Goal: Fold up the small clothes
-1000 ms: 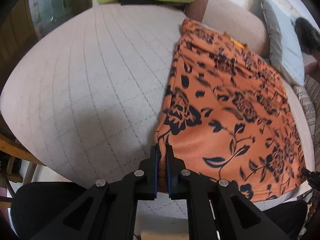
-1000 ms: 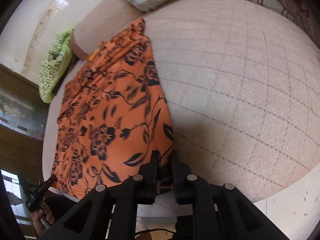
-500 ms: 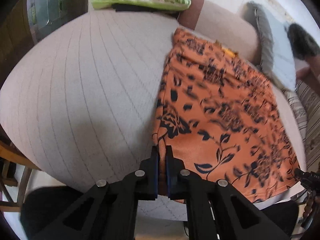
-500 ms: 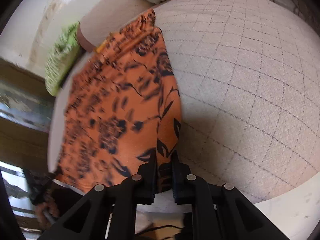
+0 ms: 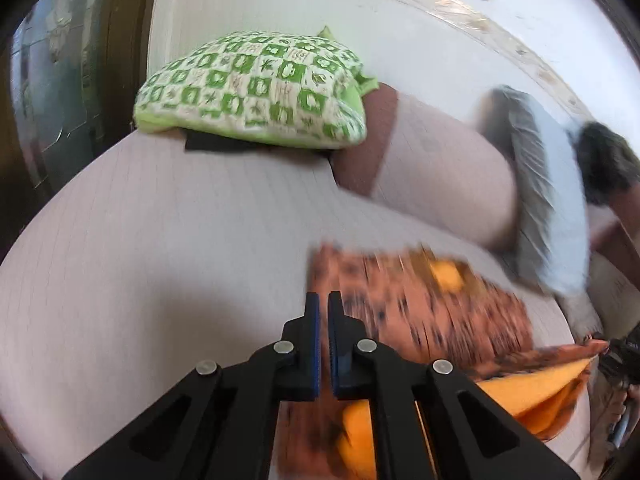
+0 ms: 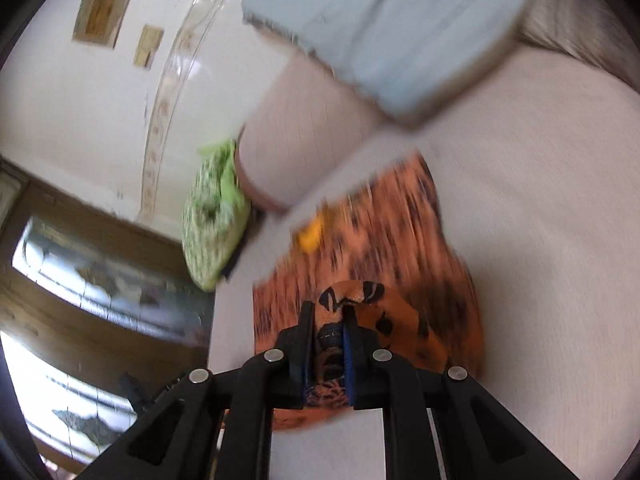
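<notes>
An orange cloth with a black flower print (image 5: 424, 308) lies on the pale quilted bed (image 5: 160, 240); it is blurred by motion. Its near edge is lifted and carried over the rest, so the plain orange underside (image 5: 532, 384) shows. My left gripper (image 5: 323, 308) is shut, with the cloth's corner hanging below its jaws. My right gripper (image 6: 329, 314) is shut on the other near corner of the cloth (image 6: 400, 248), which bunches up between the fingers.
A green and white checked pillow (image 5: 256, 88) lies at the head of the bed, also in the right wrist view (image 6: 212, 216). A pale bolster (image 5: 436, 168) and a grey-blue pillow (image 6: 384, 28) lie behind the cloth. A dark wooden door (image 6: 80, 280) stands at the left.
Both grippers have lifted the near edge of the cloth and swung it up and forward toward the far edge. The underside now shows and the views tilt up to the wall.
</notes>
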The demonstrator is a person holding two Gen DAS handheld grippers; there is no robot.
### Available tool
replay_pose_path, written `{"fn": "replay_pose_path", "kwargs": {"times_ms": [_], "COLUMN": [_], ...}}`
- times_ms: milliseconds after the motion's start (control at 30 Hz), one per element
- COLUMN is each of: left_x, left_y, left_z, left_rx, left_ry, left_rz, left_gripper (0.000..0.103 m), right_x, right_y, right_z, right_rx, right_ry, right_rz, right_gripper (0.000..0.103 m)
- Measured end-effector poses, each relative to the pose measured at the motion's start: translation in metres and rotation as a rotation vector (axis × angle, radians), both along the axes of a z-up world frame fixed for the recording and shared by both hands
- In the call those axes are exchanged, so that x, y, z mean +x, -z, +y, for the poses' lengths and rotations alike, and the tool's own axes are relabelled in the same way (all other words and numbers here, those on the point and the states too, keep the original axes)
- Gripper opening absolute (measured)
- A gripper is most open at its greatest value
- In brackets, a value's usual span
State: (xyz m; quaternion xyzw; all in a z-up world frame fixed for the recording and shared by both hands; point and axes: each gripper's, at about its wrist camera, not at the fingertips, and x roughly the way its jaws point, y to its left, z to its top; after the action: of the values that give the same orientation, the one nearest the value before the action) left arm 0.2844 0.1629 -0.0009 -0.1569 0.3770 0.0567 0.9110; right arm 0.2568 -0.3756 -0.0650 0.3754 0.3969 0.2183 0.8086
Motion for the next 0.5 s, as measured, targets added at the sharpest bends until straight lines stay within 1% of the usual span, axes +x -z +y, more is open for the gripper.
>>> {"fn": "replay_pose_path", "kwargs": {"times_ms": [33,67,100,133,167,200,233,267,300,333,367,400,433,467,500], "left_x": [0.036,0.061,0.084,0.113,0.123,0.131,0.136,0.136,0.132,0.127,0.121,0.11,0.1,0.09,0.078], "left_y": [0.011,0.024,0.041,0.064,0.072,0.082,0.088,0.091,0.09,0.086,0.082,0.076,0.074,0.072,0.074], "left_z": [0.0,0.002,0.004,0.008,0.013,0.02,0.027,0.032,0.039,0.042,0.044,0.048,0.052,0.053,0.055], "left_rx": [0.018,0.032,0.038,0.049,0.051,0.056,0.052,0.035,0.012,0.018,0.037,0.053,0.046,0.025,-0.02], "left_ry": [0.014,0.013,-0.02,-0.026,-0.035,-0.09,-0.143,-0.147,-0.135,-0.131,-0.13,-0.121,-0.109,-0.094,-0.059], "left_rz": [0.04,0.079,0.109,0.134,0.146,0.155,0.157,0.165,0.145,0.123,0.107,0.091,0.084,0.085,0.09], "left_gripper": [0.003,0.005,0.019,0.029,0.039,0.042,0.048,0.062,0.071,0.073,0.075,0.075,0.076,0.076,0.076], "right_x": [0.026,0.057,0.089,0.116,0.13,0.141,0.148,0.147,0.141,0.135,0.128,0.121,0.114,0.11,0.105], "right_y": [-0.003,0.002,0.014,0.029,0.039,0.053,0.065,0.07,0.072,0.07,0.066,0.06,0.051,0.046,0.039], "right_z": [0.002,0.004,0.008,0.014,0.017,0.017,0.016,0.015,0.015,0.017,0.02,0.023,0.03,0.034,0.039], "right_rx": [-0.019,-0.001,0.001,-0.072,-0.13,-0.18,-0.203,-0.207,-0.224,-0.241,-0.266,-0.308,-0.361,-0.383,-0.406], "right_ry": [0.012,0.018,0.01,0.018,0.052,0.096,0.131,0.157,0.184,0.164,0.149,0.142,0.112,0.09,0.07], "right_rz": [-0.003,0.022,0.058,0.09,0.108,0.119,0.123,0.127,0.117,0.095,0.077,0.055,0.021,0.003,-0.019], "right_gripper": [0.013,0.017,0.017,0.023,0.032,0.033,0.033,0.035,0.039,0.051,0.059,0.061,0.062,0.063,0.064]}}
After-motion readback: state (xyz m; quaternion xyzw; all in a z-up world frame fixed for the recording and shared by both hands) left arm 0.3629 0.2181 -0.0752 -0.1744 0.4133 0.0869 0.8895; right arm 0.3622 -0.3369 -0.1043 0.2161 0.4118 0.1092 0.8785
